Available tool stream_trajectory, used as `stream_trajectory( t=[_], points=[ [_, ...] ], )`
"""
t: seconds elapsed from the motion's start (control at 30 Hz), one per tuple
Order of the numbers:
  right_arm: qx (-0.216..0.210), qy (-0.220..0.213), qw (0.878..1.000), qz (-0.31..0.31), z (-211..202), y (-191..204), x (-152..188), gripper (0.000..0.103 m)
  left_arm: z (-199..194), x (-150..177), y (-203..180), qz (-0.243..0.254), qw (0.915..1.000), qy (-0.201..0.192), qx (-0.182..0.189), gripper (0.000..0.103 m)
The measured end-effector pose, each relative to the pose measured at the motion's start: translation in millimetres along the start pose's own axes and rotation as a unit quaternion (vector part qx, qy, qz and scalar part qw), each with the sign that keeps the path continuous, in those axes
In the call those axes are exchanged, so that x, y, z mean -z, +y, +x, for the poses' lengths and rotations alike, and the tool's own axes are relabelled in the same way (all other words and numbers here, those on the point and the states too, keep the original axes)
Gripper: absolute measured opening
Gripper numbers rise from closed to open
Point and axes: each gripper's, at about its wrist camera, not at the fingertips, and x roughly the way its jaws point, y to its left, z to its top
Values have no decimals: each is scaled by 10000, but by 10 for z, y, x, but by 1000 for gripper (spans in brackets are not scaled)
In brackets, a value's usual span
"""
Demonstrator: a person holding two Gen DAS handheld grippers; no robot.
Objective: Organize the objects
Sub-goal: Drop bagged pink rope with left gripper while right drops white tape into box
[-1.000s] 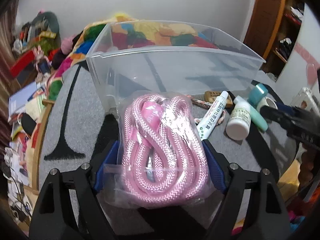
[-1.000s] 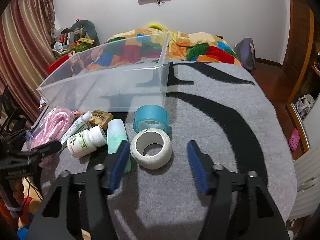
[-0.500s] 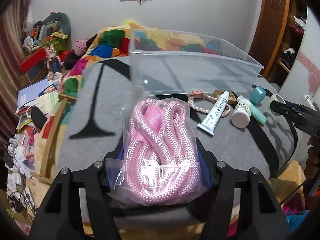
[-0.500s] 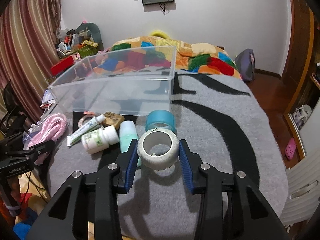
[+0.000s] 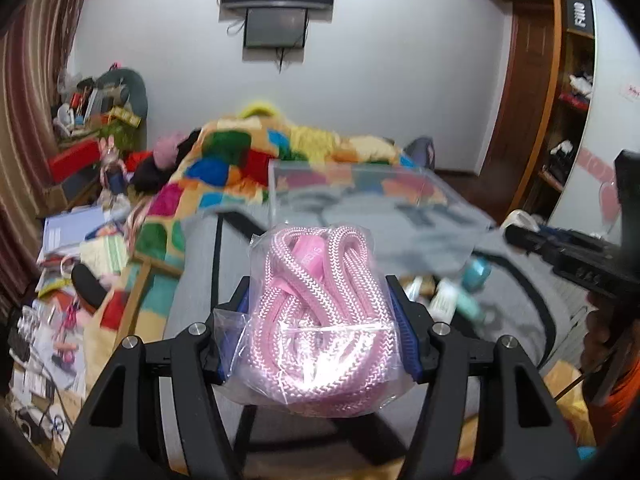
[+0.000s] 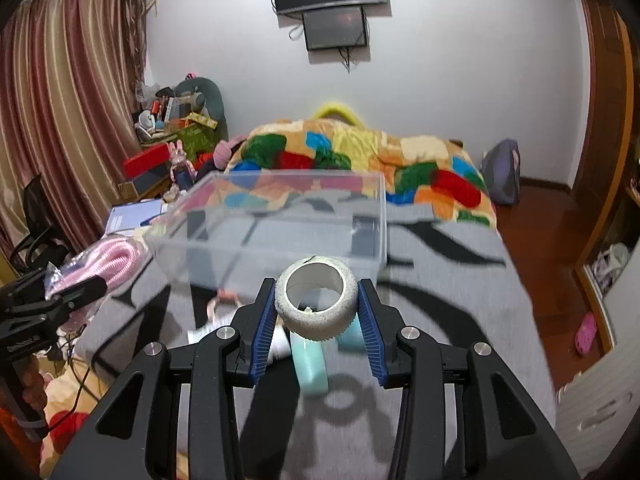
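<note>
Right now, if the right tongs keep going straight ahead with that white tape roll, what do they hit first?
Most likely the clear plastic bin: its near wall stands directly ahead of the right tongs and the white tape roll. Depth is unclear, and they may pass over the rim.

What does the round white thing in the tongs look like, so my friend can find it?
Find the big clear plastic box on the grey blanket. Just in front of it, the right tongs squeeze a white tape roll. It is a chunky, bumpy ring with a hollow middle, lifted above the smooth teal bottle below.

No legible text: pink tag lettering inside the rope bag (image 5: 316, 316) too blurred.
</note>
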Motion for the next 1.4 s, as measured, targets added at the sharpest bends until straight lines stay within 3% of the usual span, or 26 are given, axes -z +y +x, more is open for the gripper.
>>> stream_trajectory(
  t=[0.2,0.4,0.9,1.13,1.27,1.4],
  points=[
    [15,-88,10000,-5,211,23,-336,36,204,-426,-5,11,9998,-172,130,62],
    [-9,258,9997,-27,618,-2,-583,36,774,-739,34,-22,9992,296,272,62],
    [-46,1242,9914,-422,1466,114,-639,36,1702,-782,-144,283,9916,1260,112,62],
    [20,1413,9884,-557,1550,148,-578,37,1765,-735,-155,319,9870,1567,167,63],
    [-6,1330,9893,-594,1423,114,-560,51,1569,-808,-170,366,9904,1322,170,63],
    [13,1065,9921,-660,1176,85,-571,52,1294,-866,-193,463,9938,999,130,65]
  ],
)
